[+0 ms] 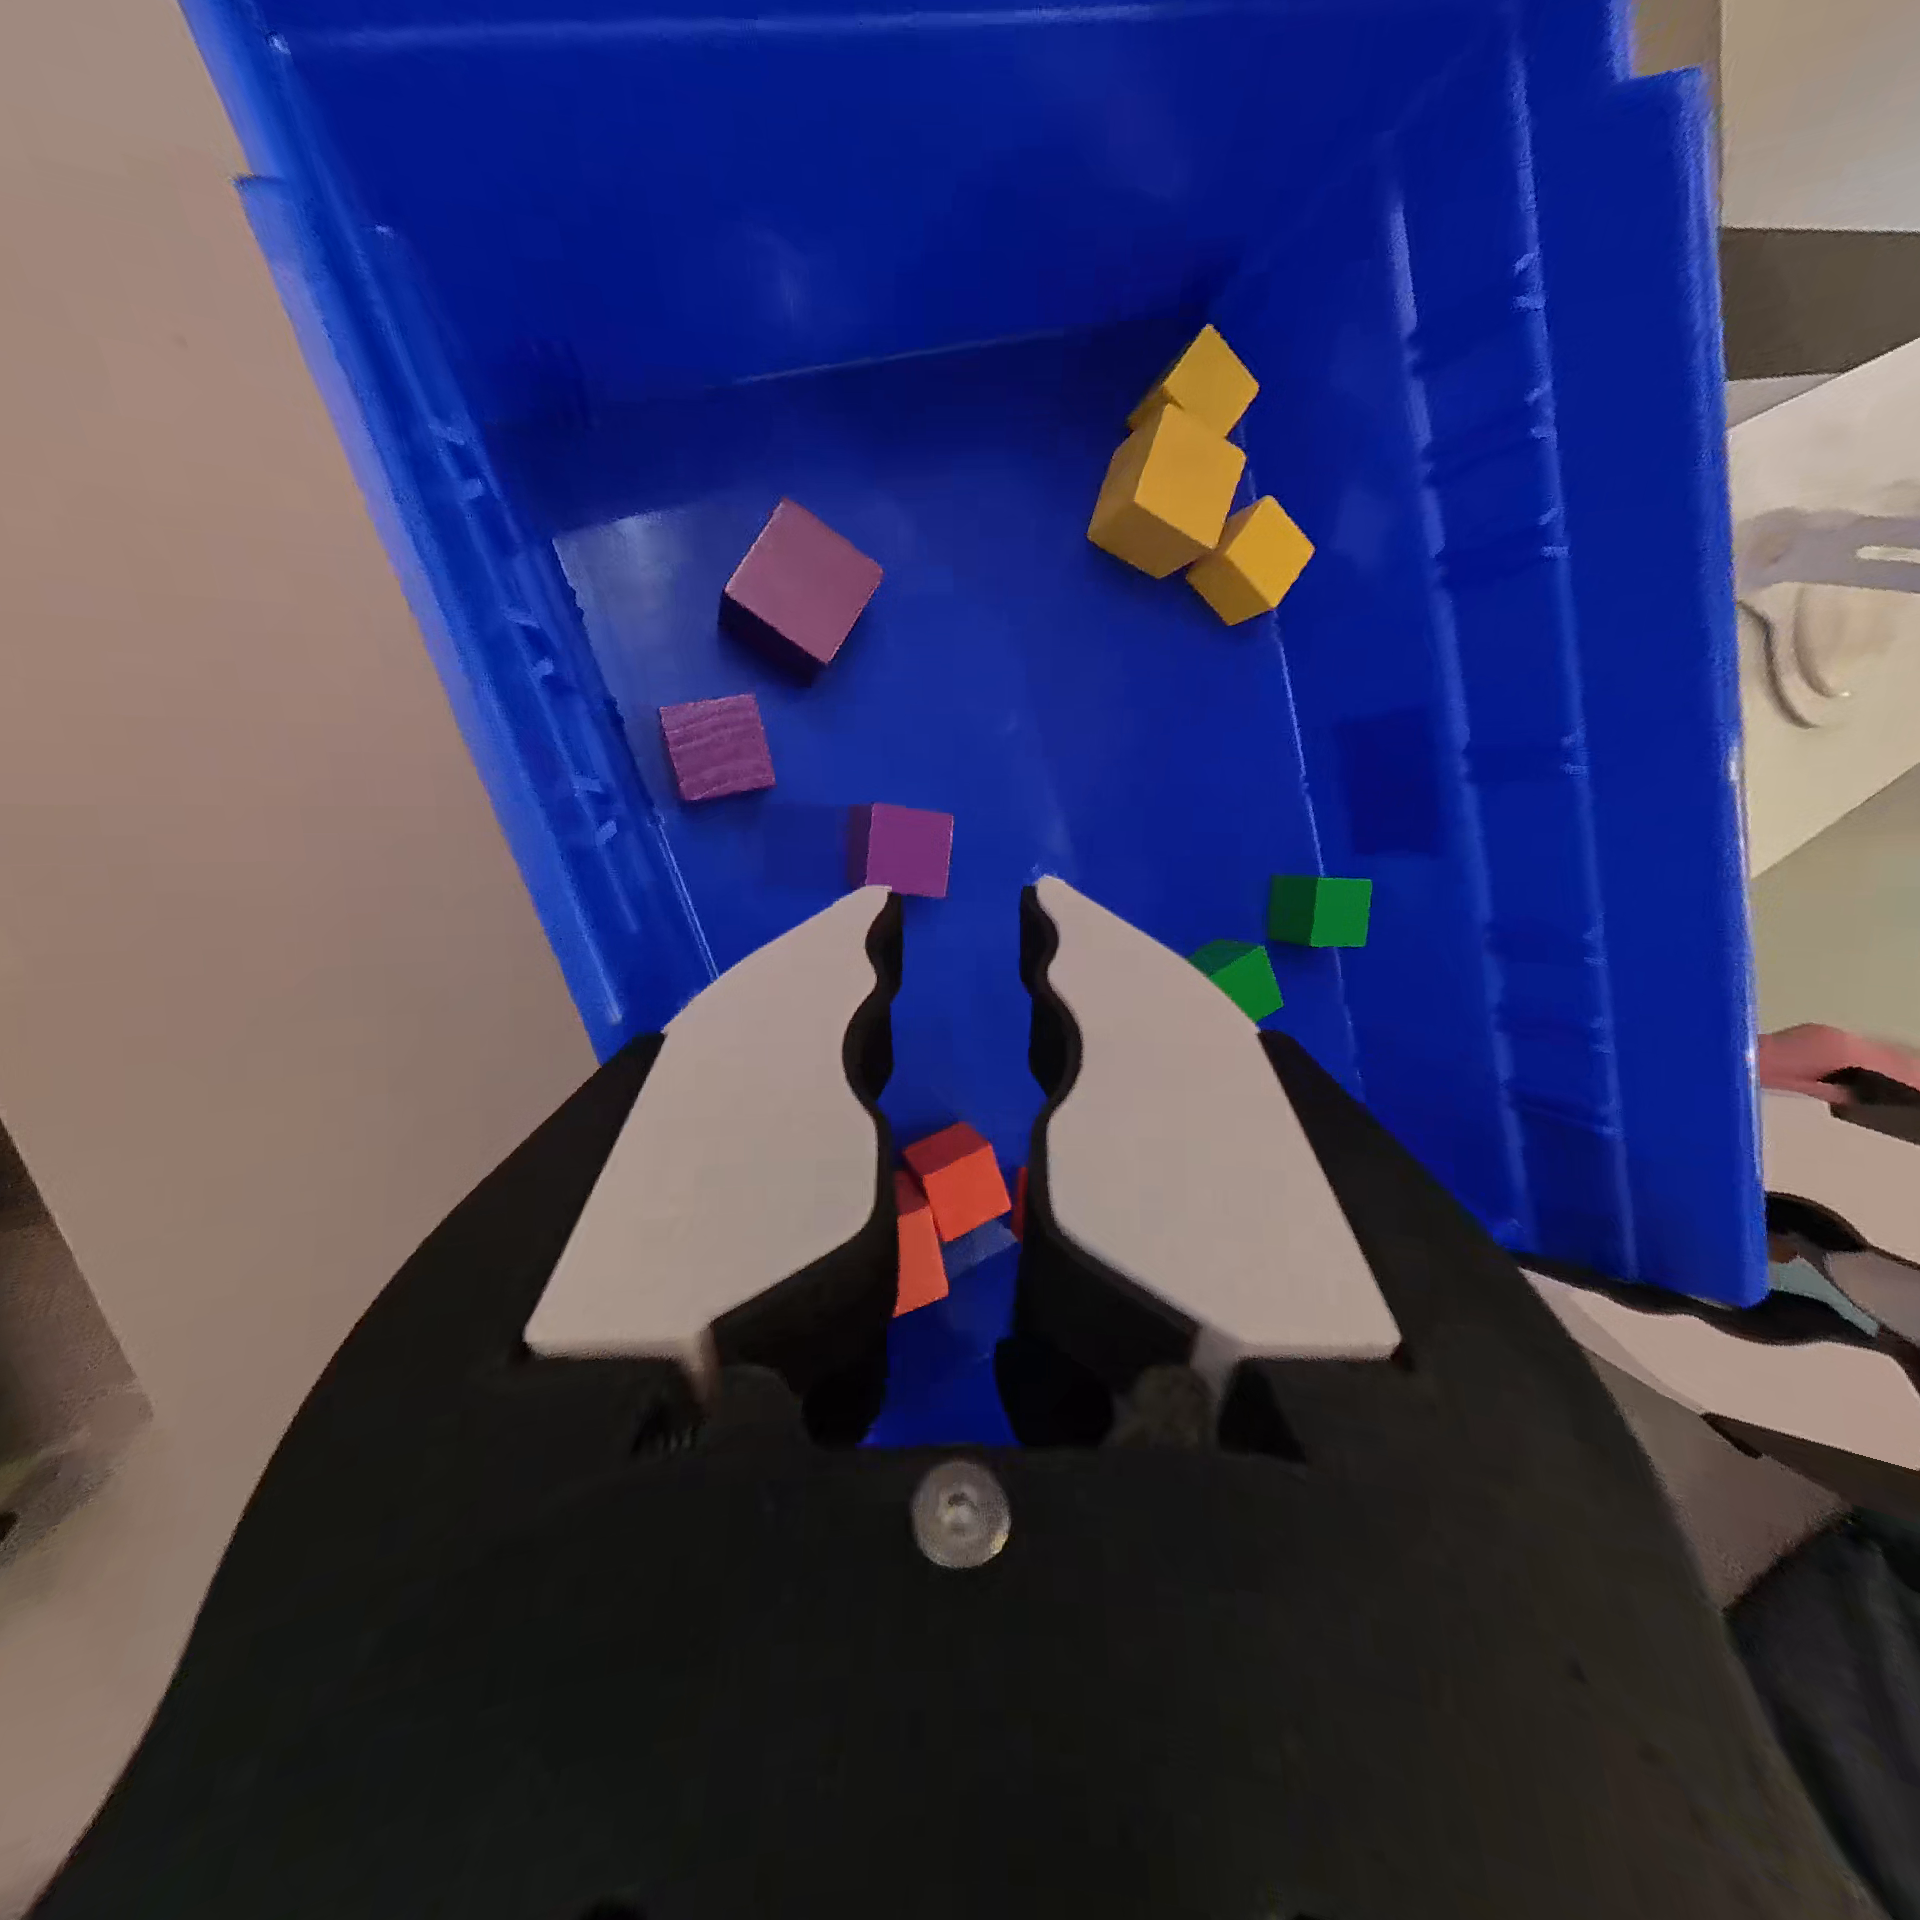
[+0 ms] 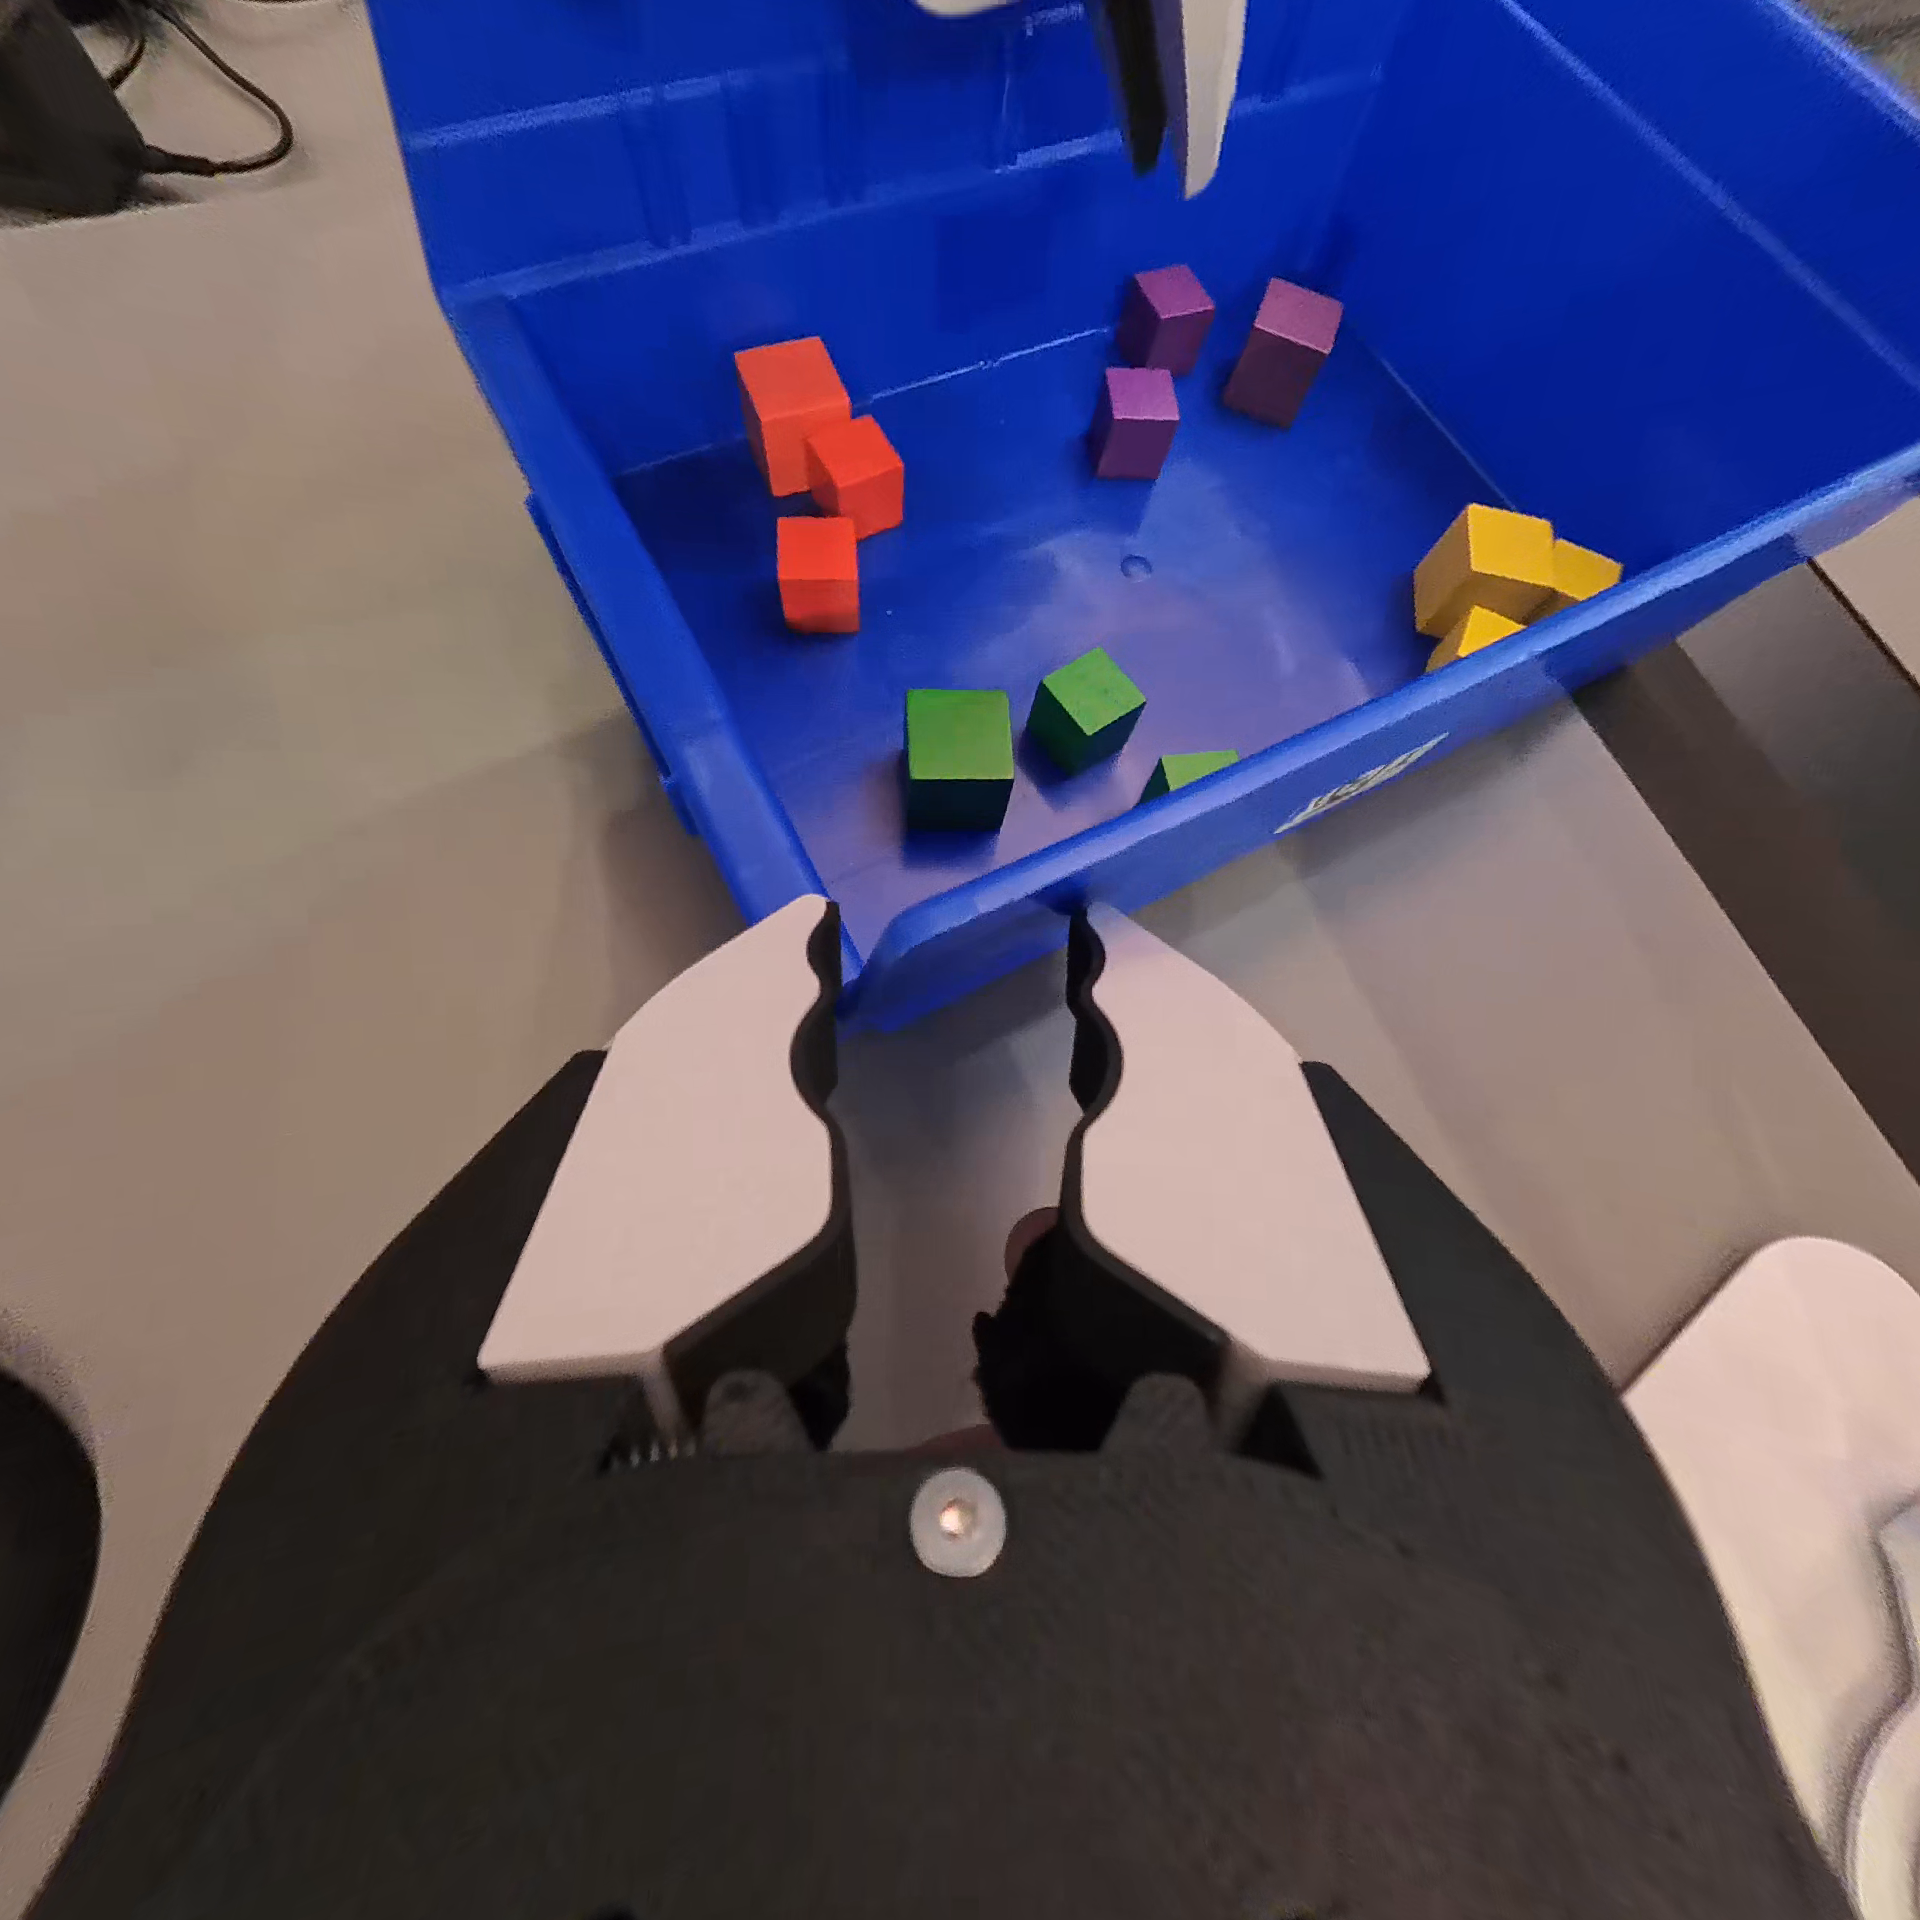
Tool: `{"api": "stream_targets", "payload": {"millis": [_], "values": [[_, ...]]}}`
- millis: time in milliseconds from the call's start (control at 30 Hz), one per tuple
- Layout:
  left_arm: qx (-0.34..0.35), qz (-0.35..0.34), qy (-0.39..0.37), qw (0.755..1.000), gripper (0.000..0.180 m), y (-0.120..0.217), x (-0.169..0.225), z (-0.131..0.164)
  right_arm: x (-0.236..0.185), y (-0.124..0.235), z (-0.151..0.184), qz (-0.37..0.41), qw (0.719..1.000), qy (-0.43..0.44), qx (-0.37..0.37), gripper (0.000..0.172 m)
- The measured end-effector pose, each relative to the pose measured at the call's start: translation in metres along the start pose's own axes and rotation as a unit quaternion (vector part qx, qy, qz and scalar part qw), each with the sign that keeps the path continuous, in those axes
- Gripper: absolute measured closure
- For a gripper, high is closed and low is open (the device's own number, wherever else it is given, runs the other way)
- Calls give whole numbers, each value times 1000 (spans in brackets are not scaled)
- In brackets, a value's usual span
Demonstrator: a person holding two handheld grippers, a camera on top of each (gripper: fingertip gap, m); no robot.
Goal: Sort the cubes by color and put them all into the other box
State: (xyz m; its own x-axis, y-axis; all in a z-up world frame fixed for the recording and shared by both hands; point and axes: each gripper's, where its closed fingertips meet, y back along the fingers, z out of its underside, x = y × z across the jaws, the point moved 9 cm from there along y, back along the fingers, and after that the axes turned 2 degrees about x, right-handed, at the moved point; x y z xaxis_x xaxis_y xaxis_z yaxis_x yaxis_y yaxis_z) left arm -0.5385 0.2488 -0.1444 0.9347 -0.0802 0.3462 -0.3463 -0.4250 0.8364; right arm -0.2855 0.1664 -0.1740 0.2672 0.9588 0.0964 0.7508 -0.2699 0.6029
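Right wrist view showed red (image 2: 810,457), purple (image 2: 1195,364), yellow (image 2: 1496,582) and green cubes (image 2: 1018,738) grouped inside the blue box (image 2: 1351,800) at upper centre; the right gripper (image 2: 951,914) below stood spread and bare, as did the left gripper (image 1: 956,894).

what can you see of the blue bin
The blue bin is a glossy plastic open-top box with ribbed walls and a pale label on its low front lip. It sits on a grey table. Inside lie cubes grouped by colour: three red, three purple, three green, three yellow. The left gripper hangs open above its floor; the right gripper is open at a front corner.
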Motion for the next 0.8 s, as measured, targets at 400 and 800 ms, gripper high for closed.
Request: {"api": "stream_targets", "payload": {"millis": [400, 800], "values": [[104, -18, -37, 994, 148, 30, -18, -25, -6, 9, -18, -20, 1000, 14, 8, 127], [223, 10, -118, 968, 134, 83, 119, 93, 7, 209, 67, -4, 997, 67, 26, 128]]}}
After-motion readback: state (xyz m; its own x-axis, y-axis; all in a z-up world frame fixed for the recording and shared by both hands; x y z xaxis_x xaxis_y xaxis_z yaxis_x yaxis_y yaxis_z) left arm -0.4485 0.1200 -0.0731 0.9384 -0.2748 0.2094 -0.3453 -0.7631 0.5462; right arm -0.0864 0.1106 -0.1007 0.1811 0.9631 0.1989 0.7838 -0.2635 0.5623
